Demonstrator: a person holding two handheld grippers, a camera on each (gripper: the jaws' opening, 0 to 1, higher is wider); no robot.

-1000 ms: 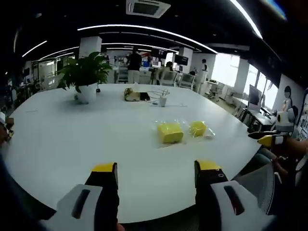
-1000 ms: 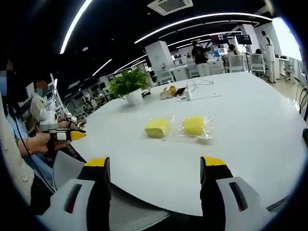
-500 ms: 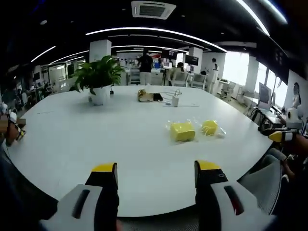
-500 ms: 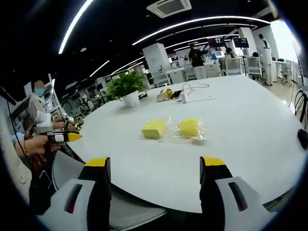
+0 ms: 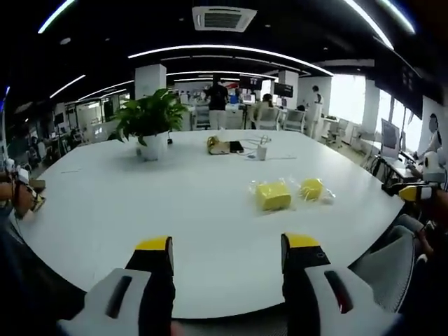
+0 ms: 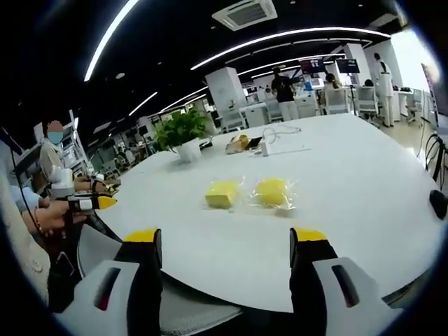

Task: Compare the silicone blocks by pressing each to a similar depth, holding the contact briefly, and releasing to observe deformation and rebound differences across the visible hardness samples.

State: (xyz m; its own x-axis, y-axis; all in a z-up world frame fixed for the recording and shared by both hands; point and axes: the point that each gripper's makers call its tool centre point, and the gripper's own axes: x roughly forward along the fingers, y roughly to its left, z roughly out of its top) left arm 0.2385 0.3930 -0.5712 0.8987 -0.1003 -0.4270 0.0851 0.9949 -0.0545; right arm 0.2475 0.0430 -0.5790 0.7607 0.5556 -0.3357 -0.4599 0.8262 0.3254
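In the left gripper view, the left gripper [image 5: 225, 255] holds its two black, yellow-tipped jaws wide apart with nothing between them; the tips hang over the near edge of the large white oval table [image 5: 126, 203], touching nothing; beyond them, well apart from the jaws, lie two yellow silicone blocks in clear plastic wrapping, the larger square yellow block [image 5: 272, 196] to the left and the smaller rounded yellow block [image 5: 311, 188] just beside it on the right; at the far right edge of this view a hand [image 5: 437, 210] holds the other gripper, its yellow tip pointing inward.

In the right gripper view, the right gripper [image 6: 226, 253] is likewise spread wide and empty, level above the table edge [image 6: 350, 231]; the same two blocks sit near the middle of the table, the square one [image 6: 222, 194] left of the rounded one [image 6: 272, 191], a small gap between them; at the left edge a person's hand [image 6: 49, 215] grips the left gripper, held off the table.

Farther back stand a green potted plant in a white pot [image 5: 150, 122], a small white cup [image 5: 261, 152] and a tangle of white cable [image 6: 276, 131].
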